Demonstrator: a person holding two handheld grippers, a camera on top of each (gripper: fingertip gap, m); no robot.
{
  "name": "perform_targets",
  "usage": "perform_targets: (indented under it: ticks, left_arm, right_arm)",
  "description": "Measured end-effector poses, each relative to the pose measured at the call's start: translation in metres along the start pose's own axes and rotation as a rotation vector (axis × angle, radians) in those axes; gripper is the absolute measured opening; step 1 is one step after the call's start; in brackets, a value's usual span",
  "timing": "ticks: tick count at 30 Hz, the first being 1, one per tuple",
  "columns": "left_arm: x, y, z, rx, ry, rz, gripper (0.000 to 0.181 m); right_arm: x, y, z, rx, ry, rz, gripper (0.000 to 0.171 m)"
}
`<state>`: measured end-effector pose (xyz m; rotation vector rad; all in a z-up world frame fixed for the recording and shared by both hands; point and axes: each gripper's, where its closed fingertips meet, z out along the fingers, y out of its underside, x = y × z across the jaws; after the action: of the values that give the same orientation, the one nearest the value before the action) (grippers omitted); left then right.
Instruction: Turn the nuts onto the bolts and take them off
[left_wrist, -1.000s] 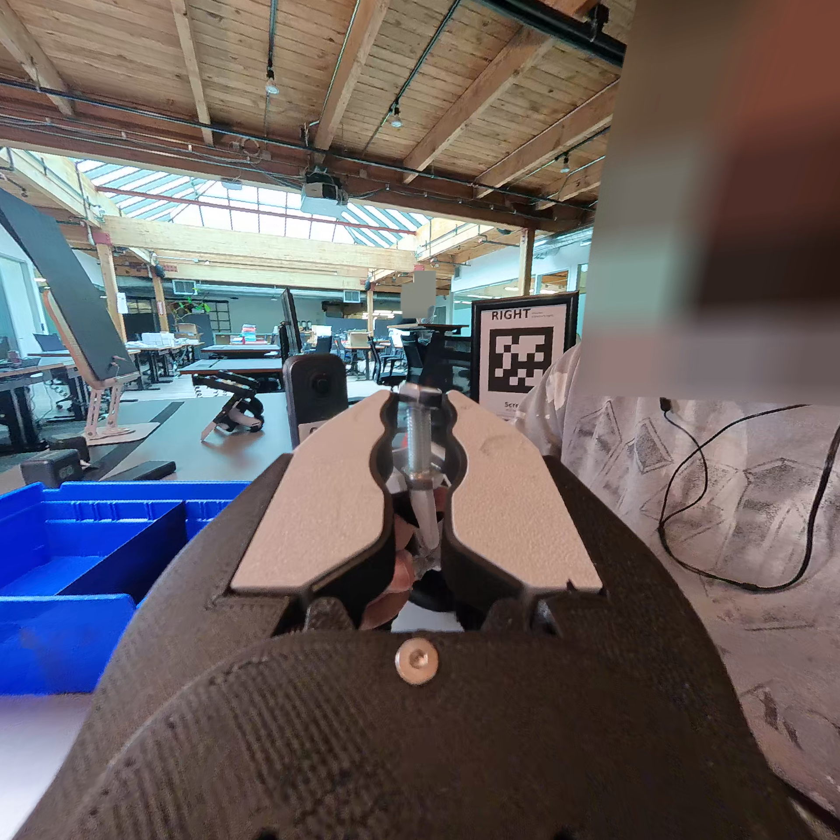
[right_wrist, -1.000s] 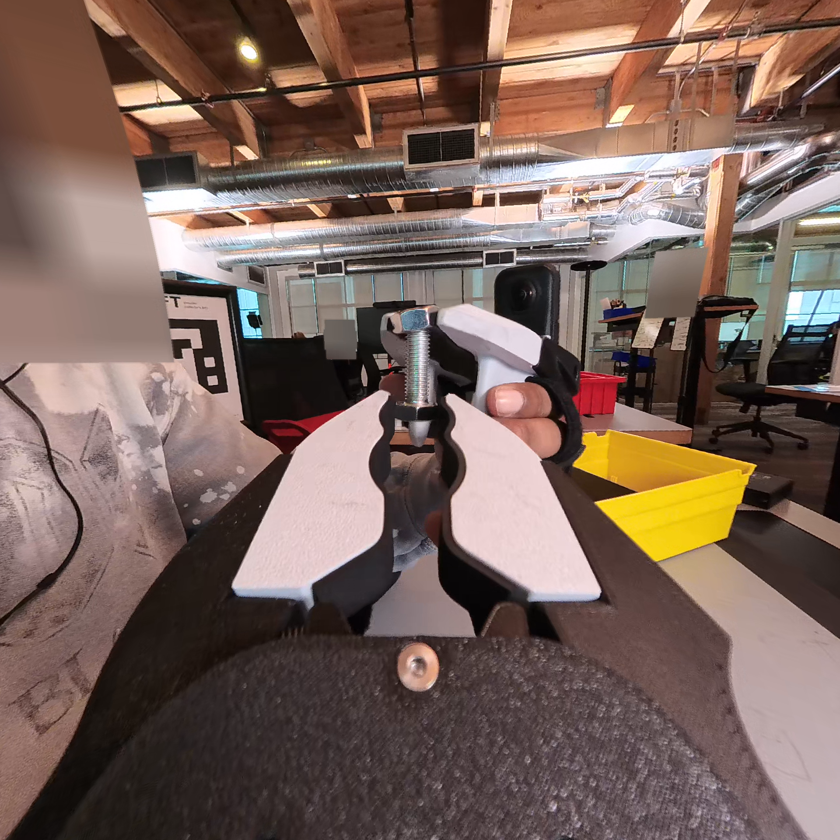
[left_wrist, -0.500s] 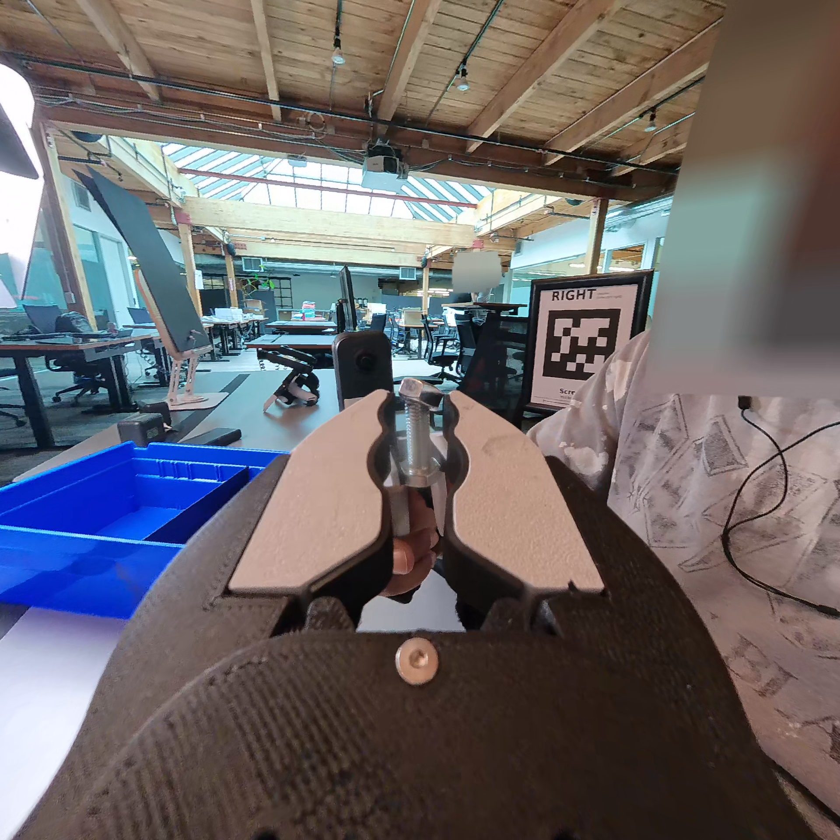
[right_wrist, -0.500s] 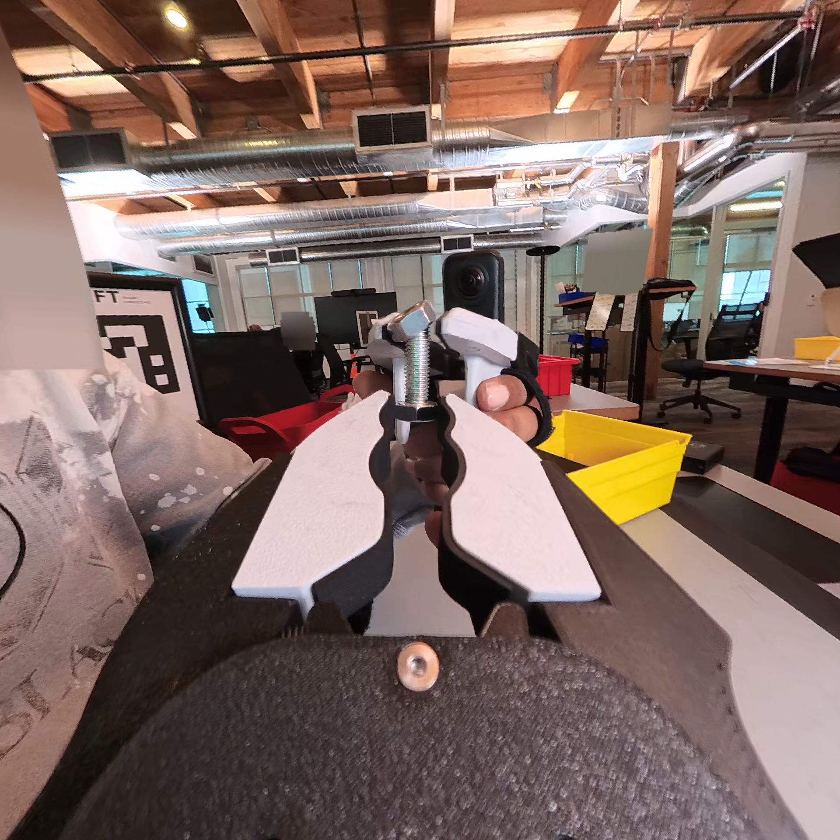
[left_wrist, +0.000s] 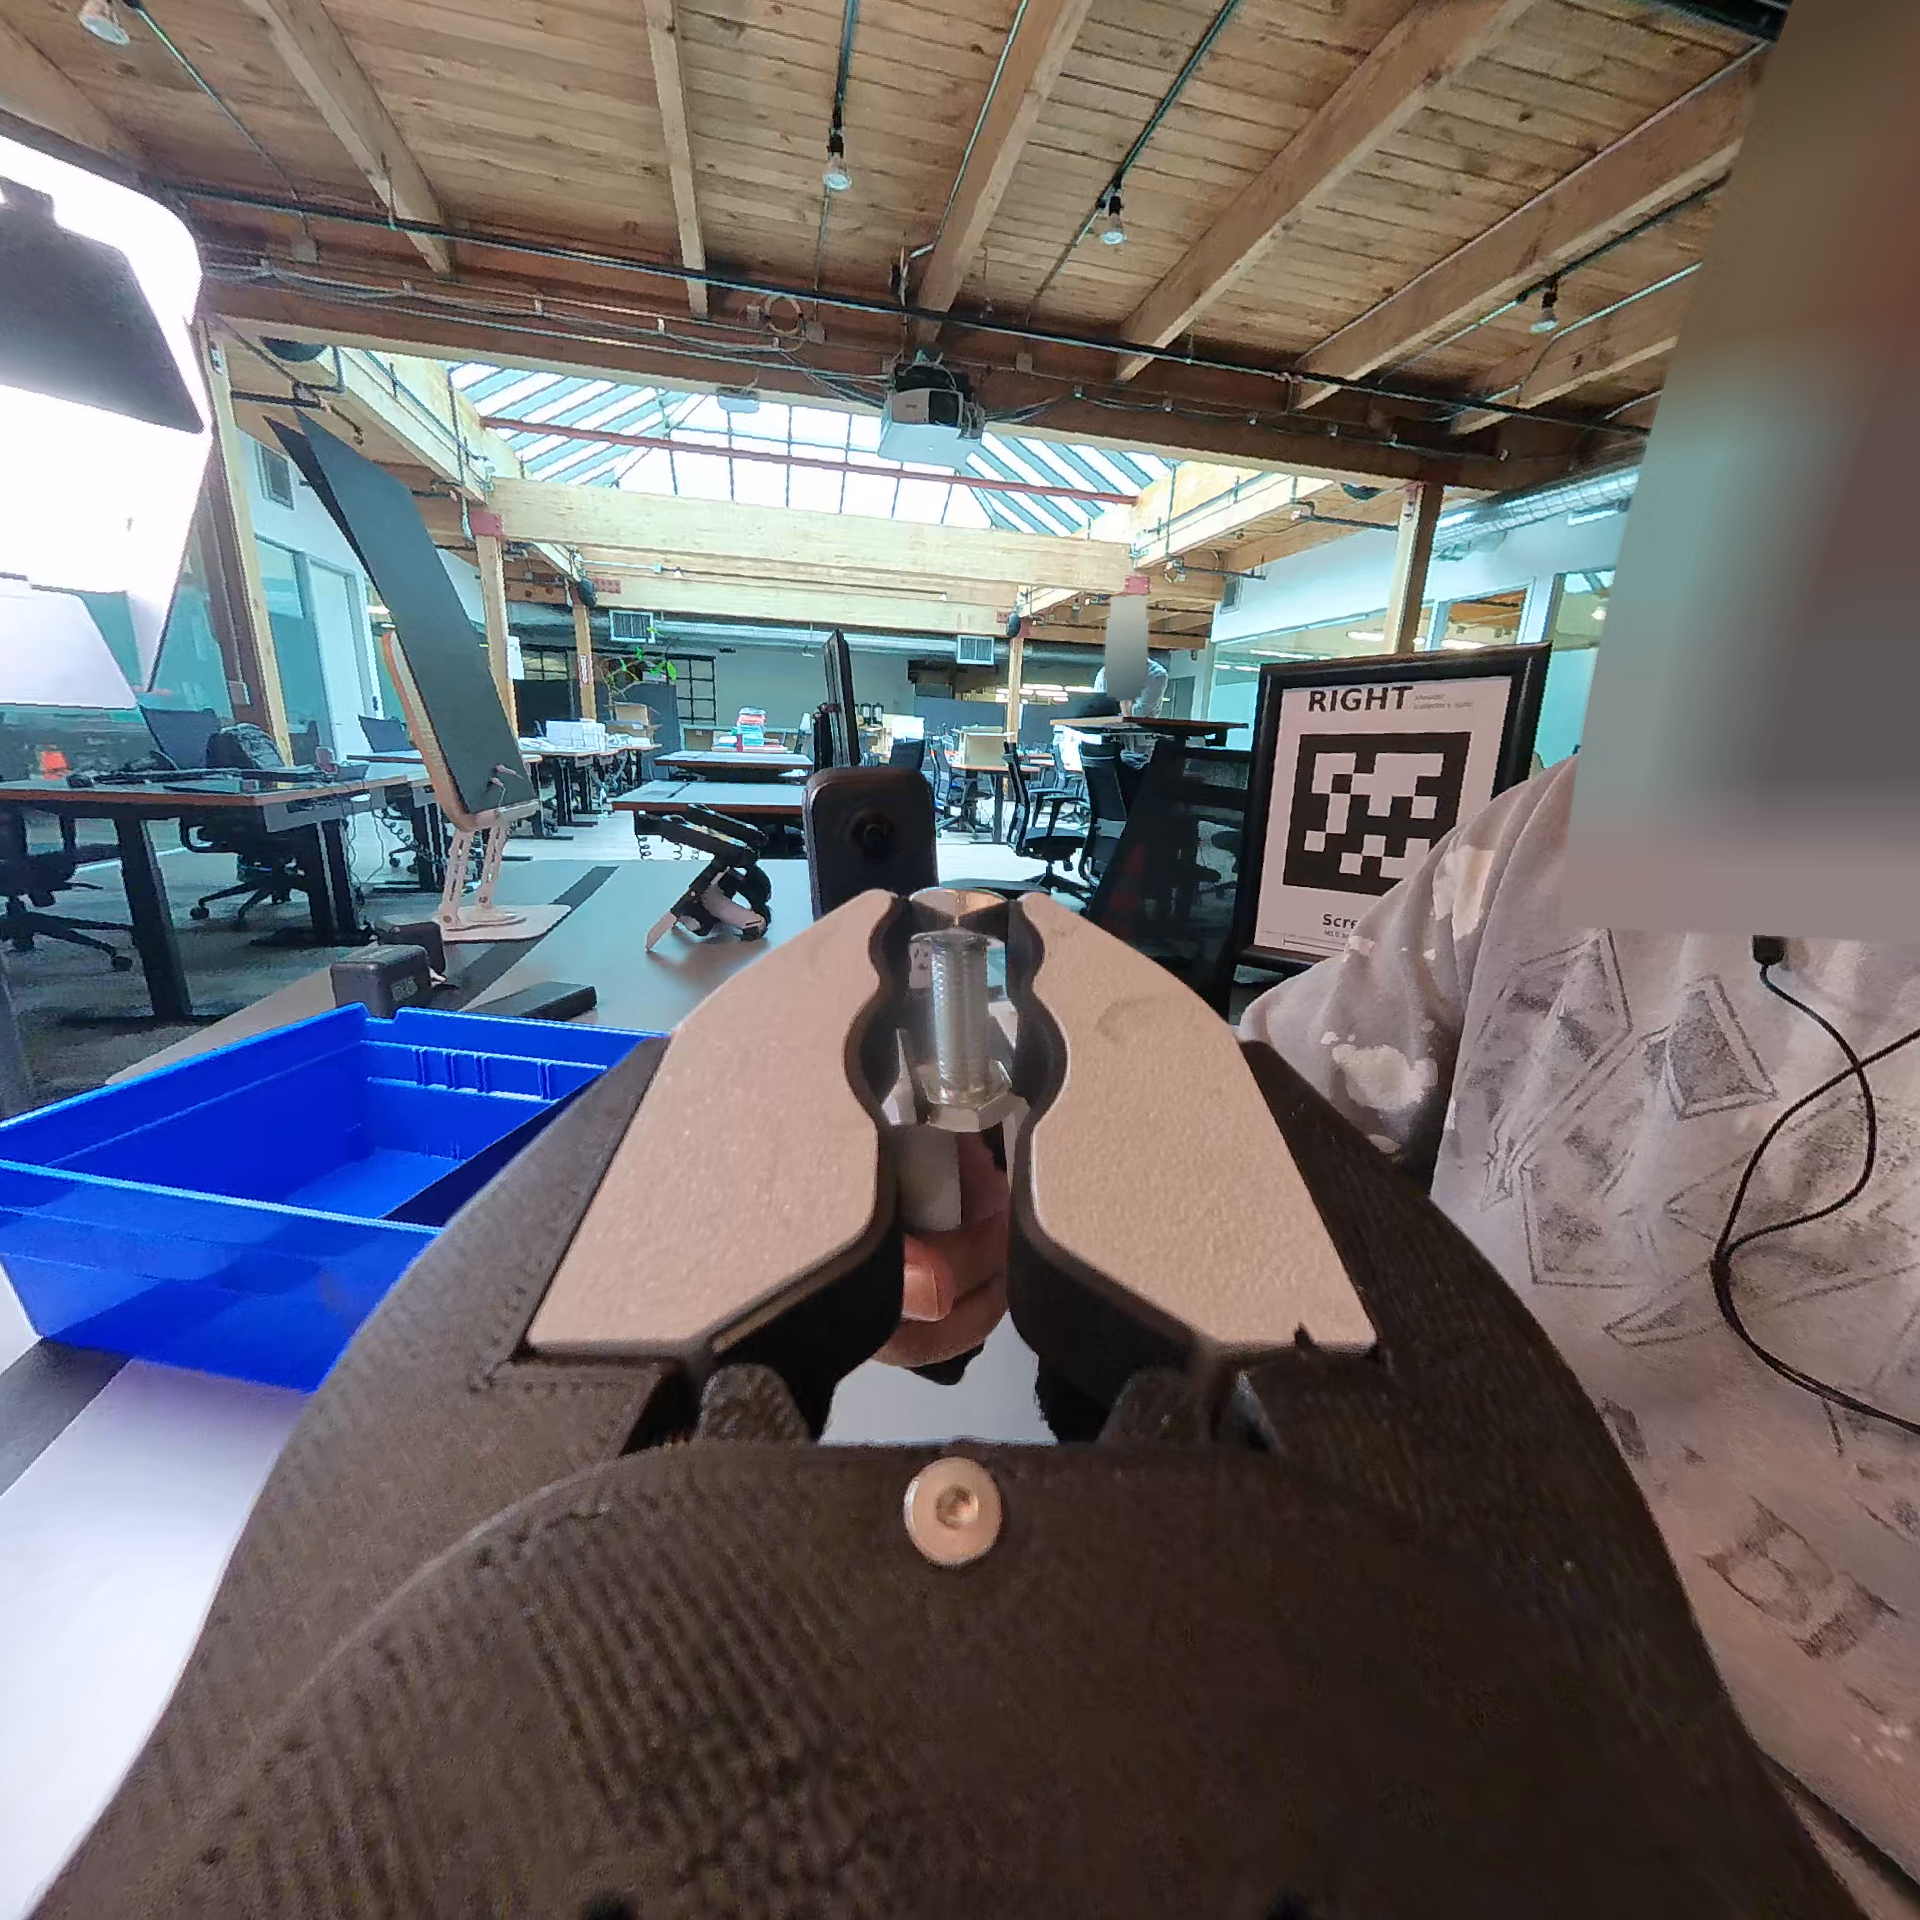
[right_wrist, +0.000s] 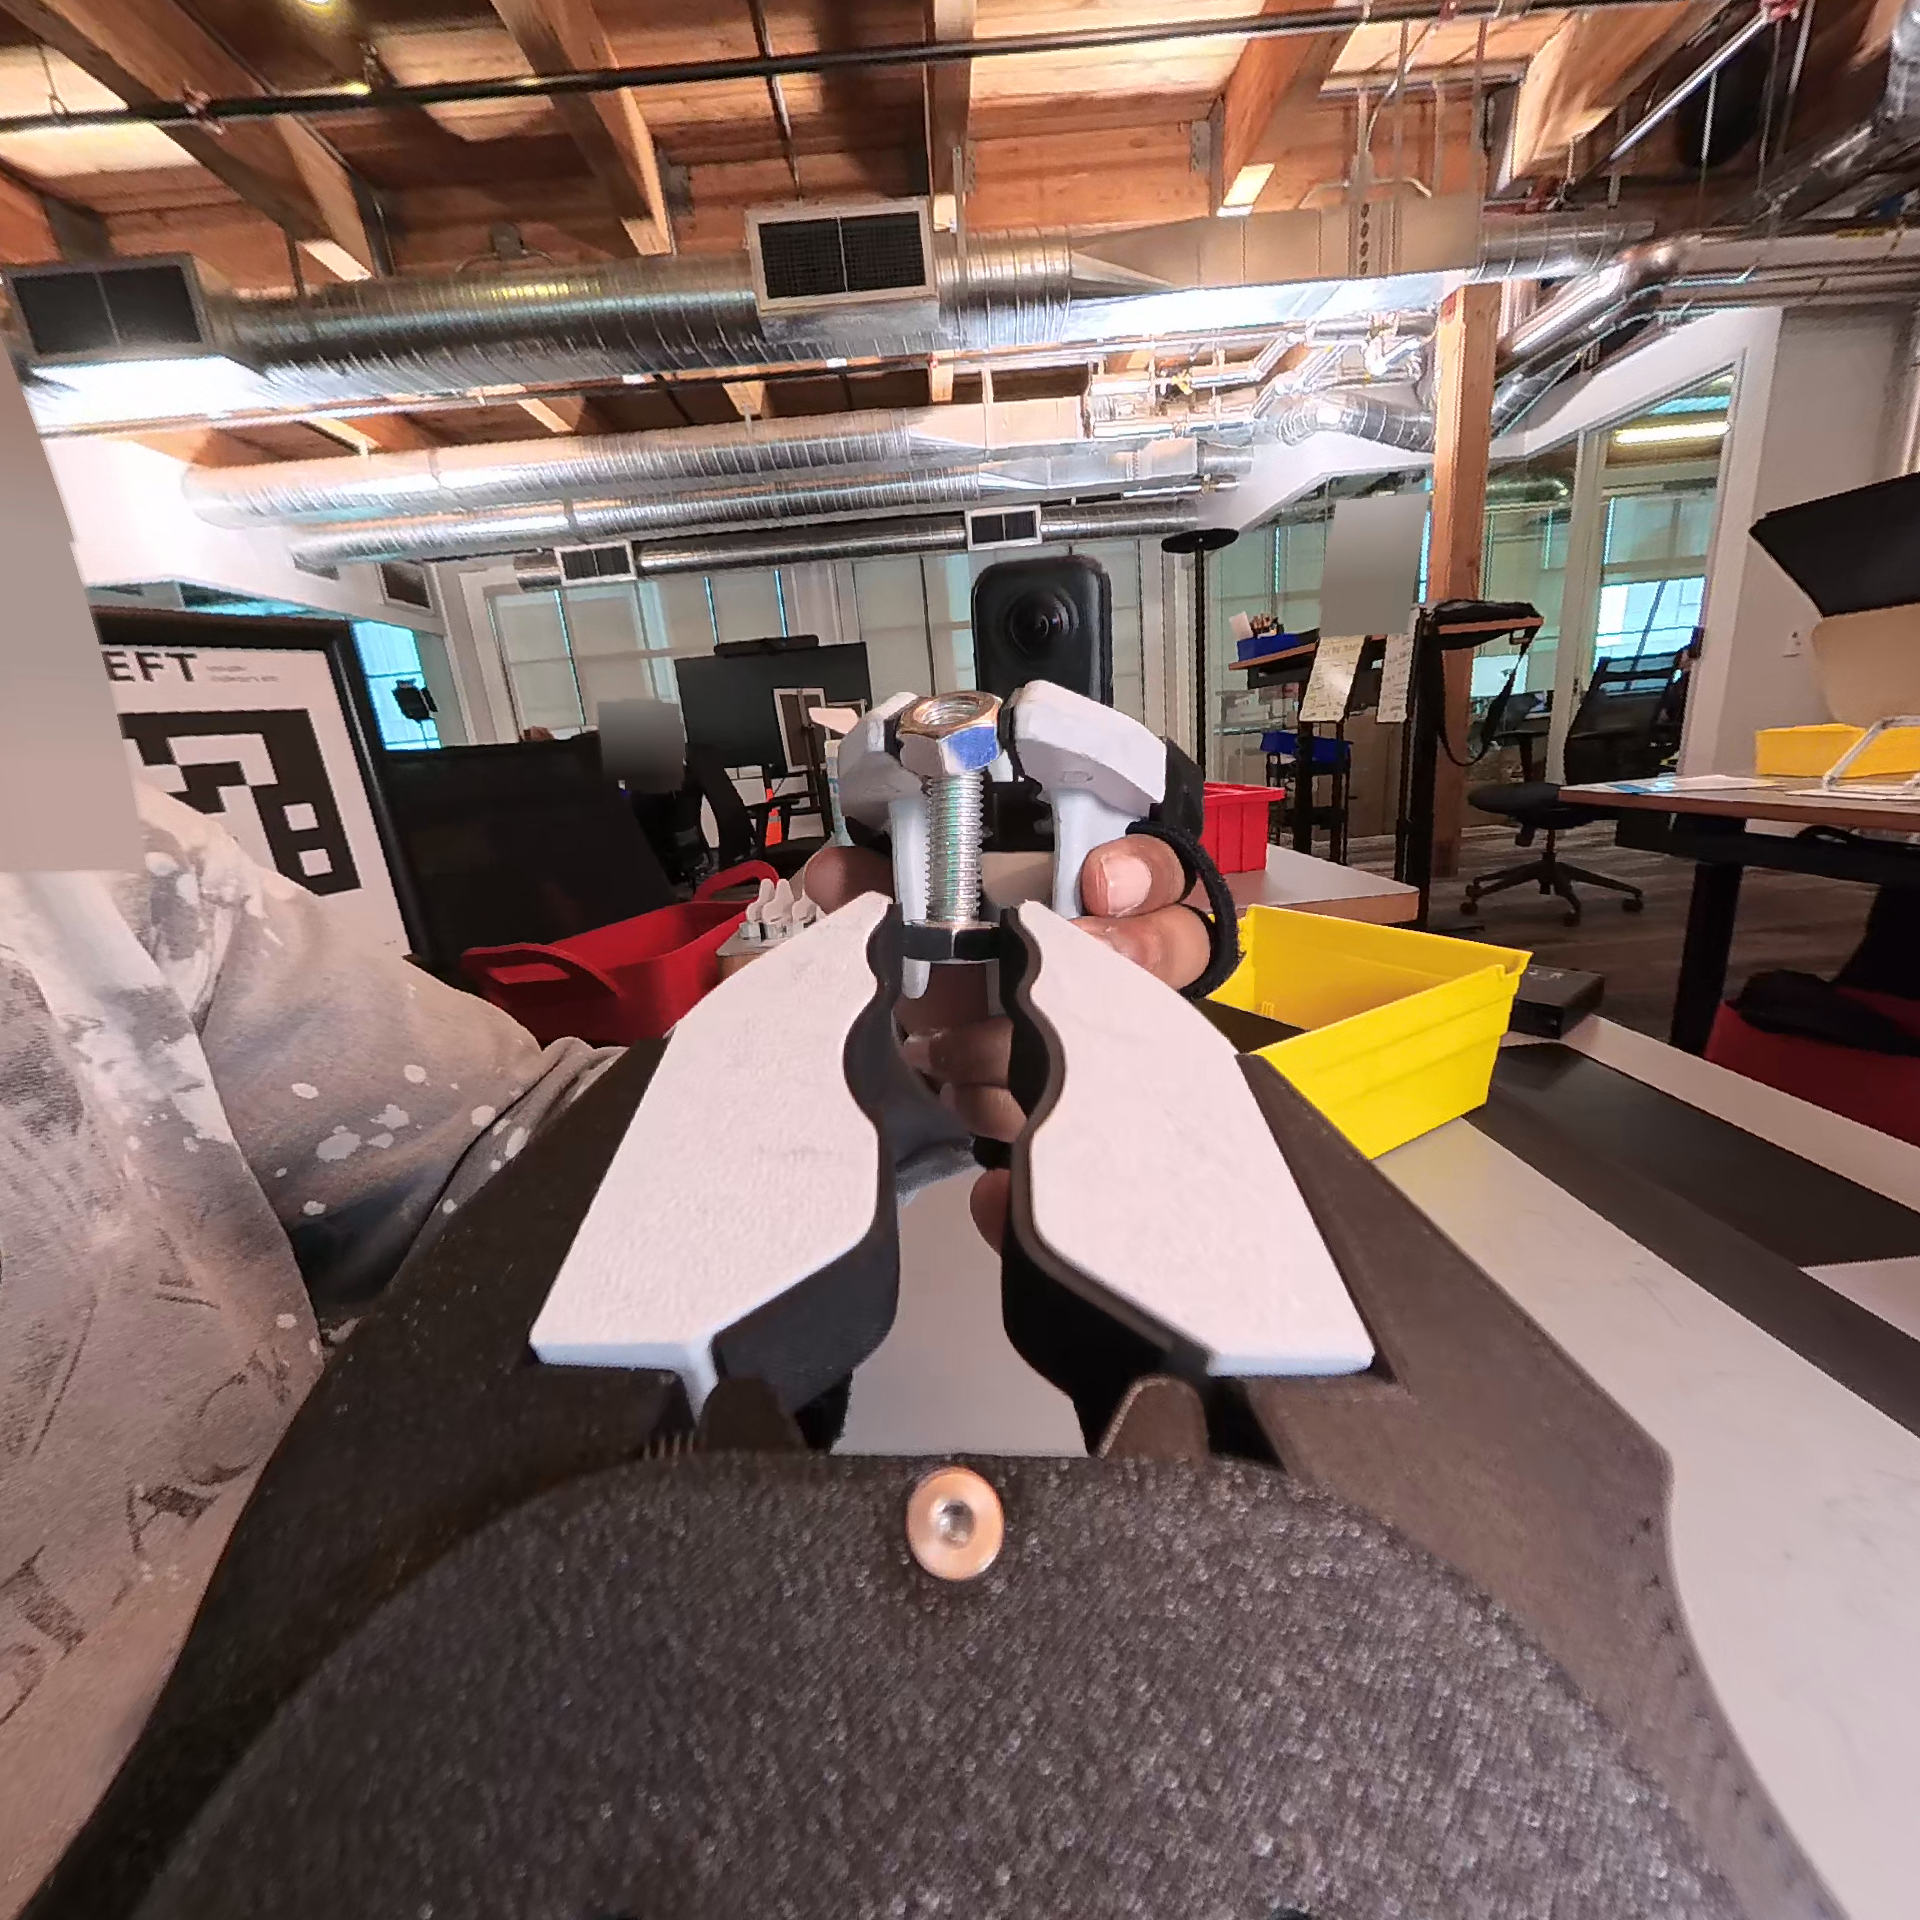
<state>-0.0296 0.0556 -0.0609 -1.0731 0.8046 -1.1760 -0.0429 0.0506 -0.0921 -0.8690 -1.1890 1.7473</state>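
Left wrist view: left tongs (left_wrist: 956, 909) are almost fully closed, just a narrow slot btwn the fingers, and the tips clamp the top hex end of the bolt (left_wrist: 956, 1023). The threaded shank runs back down the slot towards the cam, w/ the nut (left_wrist: 961, 1110) sitting on its near end. Below that you can see the other tool's white fingertips and a bit of the right hand (left_wrist: 940, 1288).

Right wrist view is the same thing from the other side: right tongs (right_wrist: 951, 925) are closed down to a thin gap and the tips pinch the nut. The bolt stands roughly upright above them. Can't tell 100% if that top hex is the head, it's got a round recess in it.

Left hand (right_wrist: 1127, 904) is wrapped round its tool, thumb and fingers curled on the grip, tool pointing down onto the bolt. Both tools meet in mid air above the bench (right_wrist: 1714, 1455), right in front of the person's shirt.

Other stuff: blue bin (left_wrist: 208, 1226) near the bench's left edge, yellow bin (right_wrist: 1382, 1039) towards the right edge, red bin (right_wrist: 623, 956) further back.
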Motion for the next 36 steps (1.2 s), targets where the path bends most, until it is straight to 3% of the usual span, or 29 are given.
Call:
perform_targets:
  ticks: [13,25,31,33,36]
  left_arm:
    - [0.0,-0.014,0.009,0.212,0.014,-0.052,0.017]
    - [-0.005,-0.015,0.009,0.236,-0.021,-0.048,0.017]
    - [-0.022,-0.023,-0.004,0.227,-0.127,-0.037,0.018]
    - [-0.032,-0.029,-0.014,0.21,-0.193,-0.027,0.018]
    - [-0.049,-0.02,-0.027,0.049,-0.33,0.018,0.018]
  right_arm:
    - [-0.001,-0.016,-0.004,0.121,0.013,-0.011,0.018]
    - [0.003,-0.023,-0.009,0.173,0.041,-0.007,0.018]
    - [0.015,-0.015,-0.012,0.094,0.106,-0.031,0.017]
    - [0.029,0.001,-0.015,-0.045,0.167,-0.063,0.018]
    - [0.051,0.022,-0.026,-0.214,0.248,-0.093,0.018]
